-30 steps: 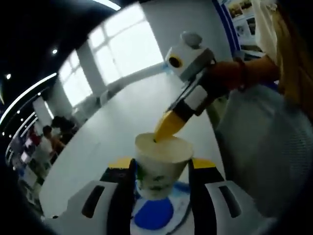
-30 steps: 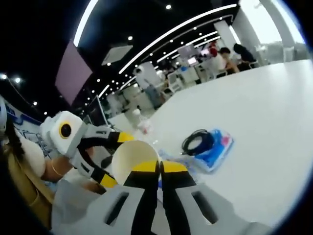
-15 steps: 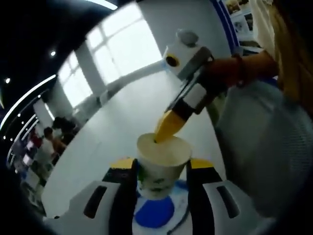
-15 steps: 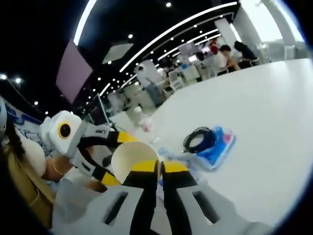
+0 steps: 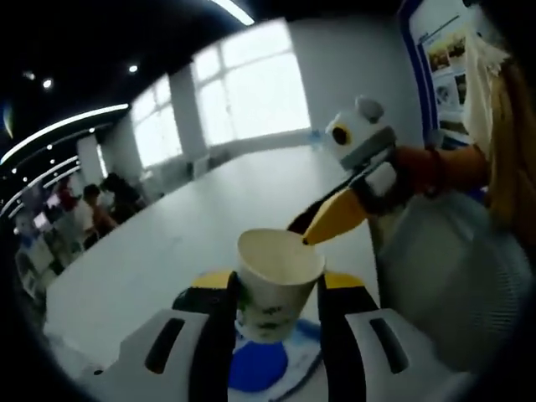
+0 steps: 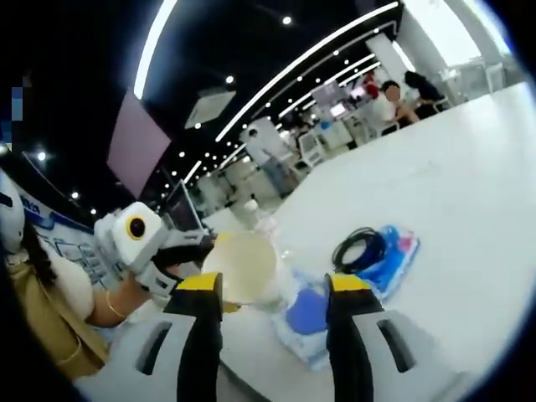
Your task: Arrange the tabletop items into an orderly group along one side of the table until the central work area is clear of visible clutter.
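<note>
In the left gripper view, the left gripper pinches a paper cup between its jaws, holding it upright above the tabletop. The cup is a thin, tapered cone with a rolled rim, off-white with a faint green print on its wall. The right gripper reaches in from the right, its yellow tip at the cup's far rim; whether it touches is hard to tell. Under the cup lies a blue pouch with a glossy, rounded patch.

The likely trouble is the cup itself: thin paper gives under a side squeeze, so a harder pinch could crease the wall, and a knock from the other tip could tilt it or slip it out.

In the right gripper view, the right gripper has its jaws spread, with nothing between them. The cup sits beyond them, mouth toward the camera, held by the left gripper. A coiled black cable rests on the blue pouch, well out on the smooth white tabletop, so the centre is not yet clear.
</note>
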Demonstrator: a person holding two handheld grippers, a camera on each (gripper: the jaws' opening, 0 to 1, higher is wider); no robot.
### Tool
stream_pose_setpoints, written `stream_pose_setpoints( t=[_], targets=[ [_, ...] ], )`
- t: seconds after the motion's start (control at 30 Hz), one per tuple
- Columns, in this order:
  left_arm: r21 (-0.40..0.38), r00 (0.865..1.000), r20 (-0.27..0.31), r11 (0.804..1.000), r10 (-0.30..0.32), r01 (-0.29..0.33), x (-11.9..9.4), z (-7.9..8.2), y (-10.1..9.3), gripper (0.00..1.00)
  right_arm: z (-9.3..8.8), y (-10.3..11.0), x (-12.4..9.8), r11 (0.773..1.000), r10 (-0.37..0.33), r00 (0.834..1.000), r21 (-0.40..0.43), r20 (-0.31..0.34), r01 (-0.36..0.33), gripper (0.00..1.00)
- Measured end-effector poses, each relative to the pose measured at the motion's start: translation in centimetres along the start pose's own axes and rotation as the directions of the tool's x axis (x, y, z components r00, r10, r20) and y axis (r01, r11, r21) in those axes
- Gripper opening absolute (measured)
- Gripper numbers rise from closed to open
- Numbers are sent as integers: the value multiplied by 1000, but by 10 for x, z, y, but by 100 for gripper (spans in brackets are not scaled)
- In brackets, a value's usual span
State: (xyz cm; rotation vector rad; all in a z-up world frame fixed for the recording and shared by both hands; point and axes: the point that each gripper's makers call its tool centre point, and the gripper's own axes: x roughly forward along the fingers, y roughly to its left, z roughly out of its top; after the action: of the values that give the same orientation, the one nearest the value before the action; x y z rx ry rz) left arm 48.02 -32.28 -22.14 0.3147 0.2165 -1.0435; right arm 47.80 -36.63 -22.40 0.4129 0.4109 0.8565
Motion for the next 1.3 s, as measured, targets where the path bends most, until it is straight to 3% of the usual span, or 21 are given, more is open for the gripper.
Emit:
stream_pose_setpoints(
  t=[0.17,0.37,0.5,0.6,0.87,0.93,1.17,1.3],
  targets=[
    [-62,999,9,997,51,-51,-6,-5,17,36,3,-6,-1,998,-36,999,-43,14,36,76],
    [-128,990,26,982,141,-137,-15,-9,44,35,0,-13,-1,993,-74,997,-89,-2,73,89],
    [-219,975,45,954,217,-202,-21,-13,67,35,-4,-17,0,989,-96,995,-118,-22,93,99],
    [-287,963,53,928,264,-239,-25,-18,84,35,-6,-16,0,987,-96,995,-135,-32,90,99],
    [-349,932,52,881,359,-319,-32,-29,112,35,-13,-19,1,984,-103,992,-153,-70,91,99],
    [-357,930,50,876,365,-325,-31,-33,117,35,-16,-20,2,984,-107,991,-154,-84,94,99],
    [-375,900,11,836,436,-400,-27,-51,140,35,-24,-25,1,980,-128,984,-165,-121,108,99],
    [-345,883,-21,826,468,-446,-25,-59,150,36,-27,-26,1,977,-138,981,-181,-138,112,99]
  ],
)
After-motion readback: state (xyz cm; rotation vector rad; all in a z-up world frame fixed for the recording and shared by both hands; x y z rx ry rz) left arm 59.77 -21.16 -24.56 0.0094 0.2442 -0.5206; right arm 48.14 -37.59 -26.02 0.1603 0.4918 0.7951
